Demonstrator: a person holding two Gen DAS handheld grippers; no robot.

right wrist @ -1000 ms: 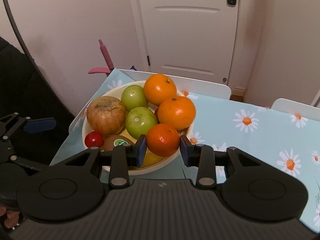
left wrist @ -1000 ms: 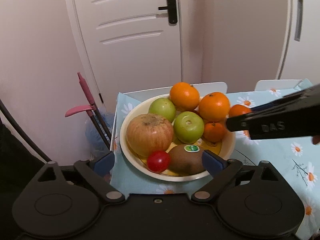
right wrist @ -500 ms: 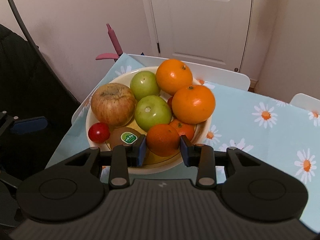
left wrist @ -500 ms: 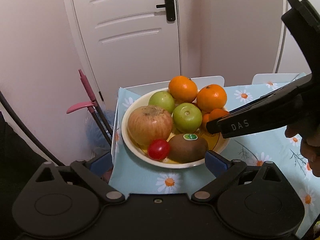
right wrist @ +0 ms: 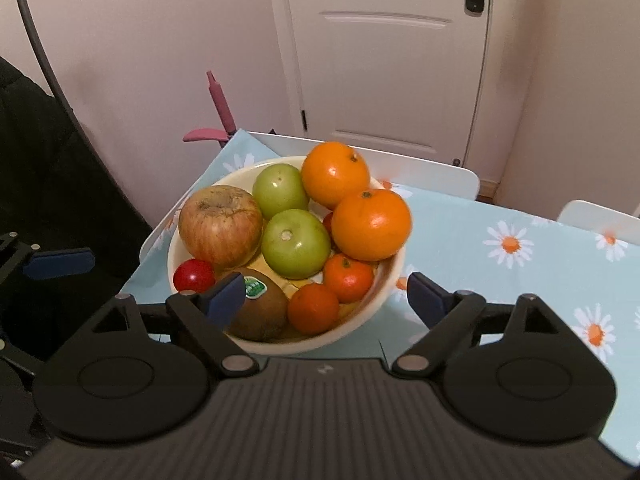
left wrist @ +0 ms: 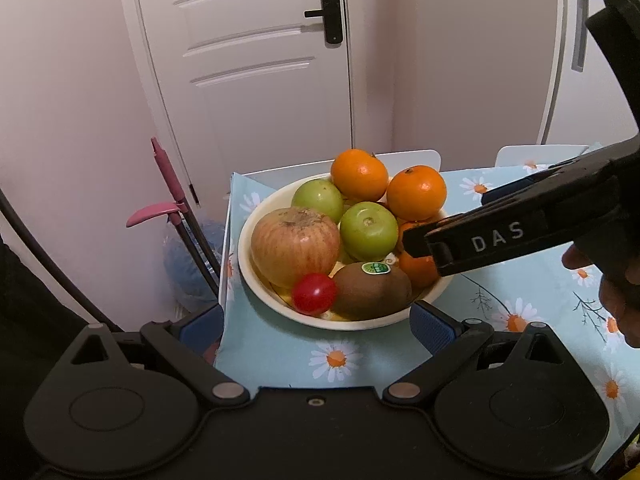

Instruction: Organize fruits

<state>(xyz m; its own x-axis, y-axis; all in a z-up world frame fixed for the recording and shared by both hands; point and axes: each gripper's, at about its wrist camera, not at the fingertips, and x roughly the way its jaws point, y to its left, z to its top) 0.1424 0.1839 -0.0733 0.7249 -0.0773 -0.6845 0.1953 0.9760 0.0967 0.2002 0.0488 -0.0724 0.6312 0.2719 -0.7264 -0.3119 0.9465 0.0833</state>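
Note:
A cream bowl (right wrist: 384, 292) on the daisy tablecloth holds an apple (right wrist: 220, 226), two green fruits (right wrist: 296, 246), two large oranges (right wrist: 370, 224), two small mandarins, a kiwi (right wrist: 262, 312) and a red tomato (right wrist: 194, 276). My right gripper (right wrist: 326, 300) is open over the bowl's near rim, with the nearest small mandarin (right wrist: 313, 309) lying free between its fingers. It also shows in the left wrist view (left wrist: 420, 240), reaching in from the right. My left gripper (left wrist: 316, 324) is open and empty just in front of the bowl (left wrist: 260, 280).
The bowl stands near the table's left corner (left wrist: 232, 184). A pink-handled tool (left wrist: 168, 172) and a blue bag (left wrist: 188, 256) stand beside the table on the left. White chair backs (right wrist: 432, 172) and a white door (right wrist: 384, 52) are behind.
My right gripper was shut on the small mandarin, lowered it into the bowl and has opened. The left gripper drew back a little.

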